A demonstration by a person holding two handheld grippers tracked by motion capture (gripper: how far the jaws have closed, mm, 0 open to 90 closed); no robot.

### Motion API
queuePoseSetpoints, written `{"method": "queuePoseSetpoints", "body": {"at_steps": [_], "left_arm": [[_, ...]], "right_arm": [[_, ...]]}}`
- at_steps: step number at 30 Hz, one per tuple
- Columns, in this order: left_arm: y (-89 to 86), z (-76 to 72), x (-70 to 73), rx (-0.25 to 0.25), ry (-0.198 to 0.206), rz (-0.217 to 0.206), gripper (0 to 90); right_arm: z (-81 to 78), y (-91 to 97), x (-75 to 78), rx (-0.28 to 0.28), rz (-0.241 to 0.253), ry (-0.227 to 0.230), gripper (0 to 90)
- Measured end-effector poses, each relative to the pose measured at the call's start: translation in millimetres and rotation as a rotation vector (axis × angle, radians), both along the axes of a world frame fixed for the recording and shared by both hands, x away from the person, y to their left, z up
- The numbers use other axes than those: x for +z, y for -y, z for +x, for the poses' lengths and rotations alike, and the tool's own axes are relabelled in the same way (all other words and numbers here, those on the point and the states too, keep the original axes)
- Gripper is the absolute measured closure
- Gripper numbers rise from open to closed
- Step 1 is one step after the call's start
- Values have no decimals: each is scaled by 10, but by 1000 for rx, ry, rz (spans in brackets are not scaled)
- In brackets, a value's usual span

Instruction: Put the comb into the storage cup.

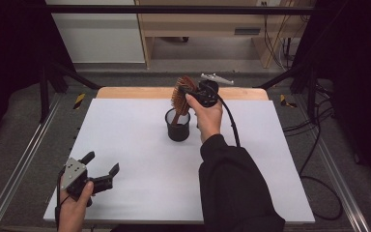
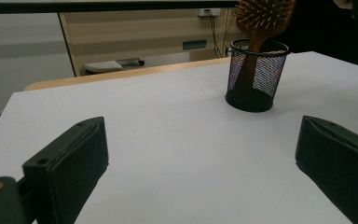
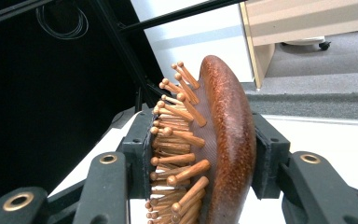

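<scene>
A wooden hairbrush stands handle-down in a black mesh cup near the back middle of the white table. My right gripper is shut on the brush head. In the right gripper view one pad presses the bristles and the other the smooth brown back of the hairbrush. My left gripper rests low at the table's front left, open and empty. In the left gripper view its fingers stand wide apart, and the mesh cup with the hairbrush stands farther off.
The white table top lies on a wooden board. A metal frame runs along both sides, and cables trail on the floor at the right. Wooden furniture stands behind the table.
</scene>
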State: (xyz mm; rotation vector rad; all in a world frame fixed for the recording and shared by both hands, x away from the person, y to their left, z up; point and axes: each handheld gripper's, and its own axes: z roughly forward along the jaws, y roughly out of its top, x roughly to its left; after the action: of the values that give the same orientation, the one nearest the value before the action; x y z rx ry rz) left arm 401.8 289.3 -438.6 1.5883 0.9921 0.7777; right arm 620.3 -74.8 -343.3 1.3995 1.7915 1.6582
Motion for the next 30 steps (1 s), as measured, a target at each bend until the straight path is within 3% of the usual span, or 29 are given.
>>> {"method": "queuePoseSetpoints", "body": {"at_steps": [15, 23, 30], "left_arm": [[-14, -3, 6, 0, 1, 3, 28], [-114, 54, 16, 24, 7, -28, 31], [-176, 17, 35, 33, 14, -35, 31]], "right_arm": [[53, 23, -22, 4, 2, -1, 499], [153, 116, -83, 2, 14, -14, 487], [184, 153, -98, -8, 17, -29, 478]]}}
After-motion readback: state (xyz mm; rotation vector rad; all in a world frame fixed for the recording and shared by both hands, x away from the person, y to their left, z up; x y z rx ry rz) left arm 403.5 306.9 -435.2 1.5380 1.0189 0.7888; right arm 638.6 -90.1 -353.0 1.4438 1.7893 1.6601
